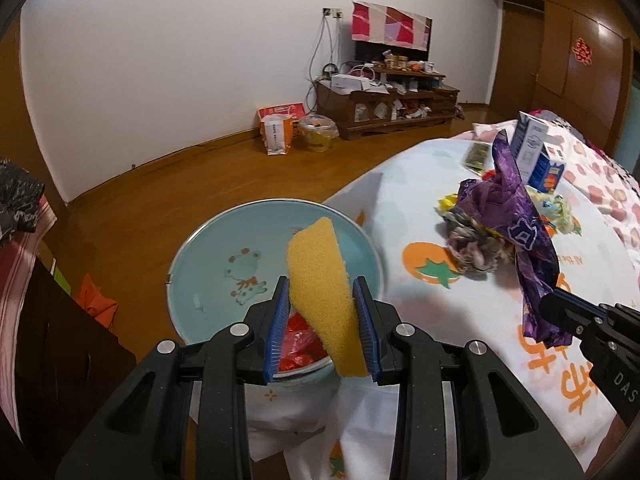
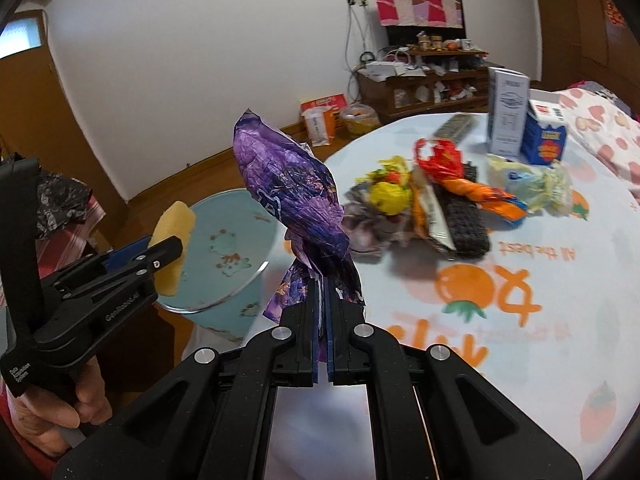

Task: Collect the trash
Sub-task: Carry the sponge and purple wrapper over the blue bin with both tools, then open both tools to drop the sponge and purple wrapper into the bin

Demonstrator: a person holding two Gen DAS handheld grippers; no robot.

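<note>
The yellow sponge (image 1: 324,300) is clamped between the blue pads of the left gripper (image 1: 322,292) and hangs just above the light blue basin (image 1: 208,248), which stands beside the edge of the table (image 2: 500,340). Inside the basin, under the sponge, some red wrappers (image 1: 298,344) are already lying, so I judge that a first part of the trash is collected. The right gripper (image 2: 322,300) has its jaws pressed together on the lower end of a crumpled purple wrapper (image 2: 288,184), which stands up in the air above the table edge, not yet over the basin. Much is left, I think: on the fruit-print cloth there is a heap of wrappers (image 2: 432,200) in yellow, red and orange, with a dark knitted piece (image 2: 464,224) among them, and behind the heap two cartons (image 2: 524,120) stand upright. Far behind, on the floor near the wall, a yellow bin (image 1: 318,134) is visible.
</note>
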